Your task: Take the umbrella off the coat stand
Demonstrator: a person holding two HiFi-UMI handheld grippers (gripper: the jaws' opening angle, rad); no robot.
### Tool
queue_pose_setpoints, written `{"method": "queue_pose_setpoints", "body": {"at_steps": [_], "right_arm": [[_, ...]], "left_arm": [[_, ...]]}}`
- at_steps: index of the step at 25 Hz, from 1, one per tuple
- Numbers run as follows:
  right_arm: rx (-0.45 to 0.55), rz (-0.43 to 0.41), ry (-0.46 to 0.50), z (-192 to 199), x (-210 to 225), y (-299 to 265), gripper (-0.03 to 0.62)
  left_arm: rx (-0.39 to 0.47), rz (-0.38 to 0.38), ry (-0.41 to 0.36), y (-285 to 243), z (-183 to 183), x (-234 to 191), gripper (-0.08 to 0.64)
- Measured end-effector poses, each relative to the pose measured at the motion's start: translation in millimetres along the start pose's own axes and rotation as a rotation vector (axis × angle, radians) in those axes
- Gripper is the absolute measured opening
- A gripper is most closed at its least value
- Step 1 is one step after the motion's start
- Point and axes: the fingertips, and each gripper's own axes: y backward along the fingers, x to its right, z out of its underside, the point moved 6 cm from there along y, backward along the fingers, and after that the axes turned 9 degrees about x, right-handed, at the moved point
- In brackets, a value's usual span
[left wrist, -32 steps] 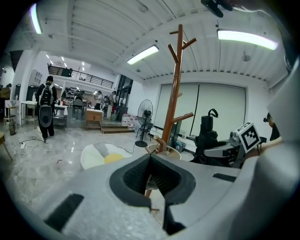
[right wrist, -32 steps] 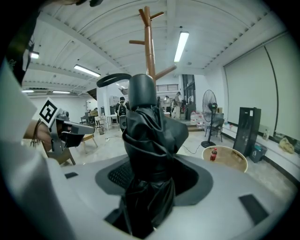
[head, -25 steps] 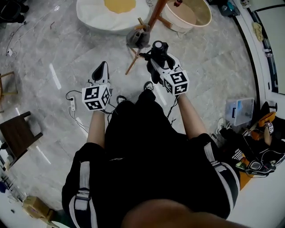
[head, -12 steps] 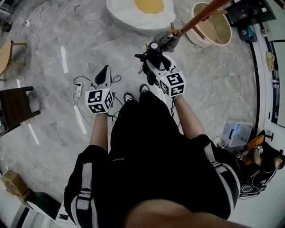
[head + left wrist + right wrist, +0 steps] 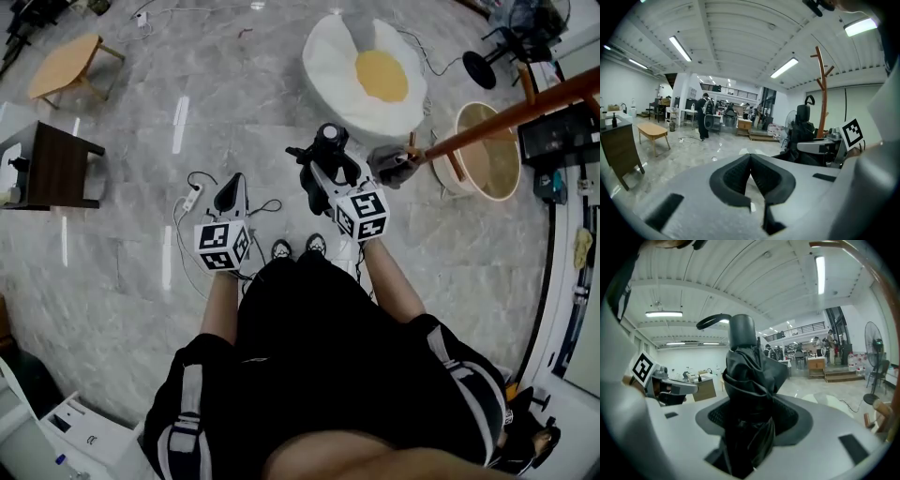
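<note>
Nearest, above the person's black clothing, the left gripper point(image 5: 232, 184), a smooth white plastic shell with a cube of black-and-white square markers, had its ribbed black pads pressed together with nothing between them. Beside it, the right gripper point(image 5: 323, 174), of the same make, had its jaws clamped on the folded black umbrella point(image 5: 330, 142). The umbrella's creased, faintly glossy fabric bunched between the textured pads, and its rounded cylindrical dark handle with a thin wrist loop stood up past them. It was held clear of the reddish-brown wooden coat stand point(image 5: 507, 116), a slim round pole with short angled pegs that rose just to the right. Under both grippers ran the polished grey marble-patterned floor point(image 5: 122, 272), where a white power strip point(image 5: 192, 198) lay with its thin black cable. Farther off sat a soft white beanbag with a round yellow centre point(image 5: 361, 70) and a round pale wooden tub point(image 5: 488, 156). Well away to the left stood a dark square wooden side table point(image 5: 58, 165) and a light oval wooden table point(image 5: 66, 64).
</note>
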Motion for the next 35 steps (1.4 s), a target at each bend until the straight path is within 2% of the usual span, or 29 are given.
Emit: {"method": "queue_pose_setpoints", "body": {"at_steps": [5, 9, 13, 35], "right_arm": [[0.055, -0.029, 0.045, -43, -6, -22, 0.236], [0.103, -0.051, 0.039, -75, -11, -19, 0.236], [0.152, -0.062, 0.077, -100, -17, -11, 0.236], [0.181, -0.076, 0.080, -101, -20, -11, 0.236]], "left_arm": [[0.106, -0.068, -0.016, 5, -46, -9, -0.003], [0.185, -0.078, -0.043, 7, -78, 2, -0.003], [0.248, -0.071, -0.093, 12, -105, 10, -0.002], [0.255, -0.030, -0.087, -2, -102, 16, -0.003]]}}
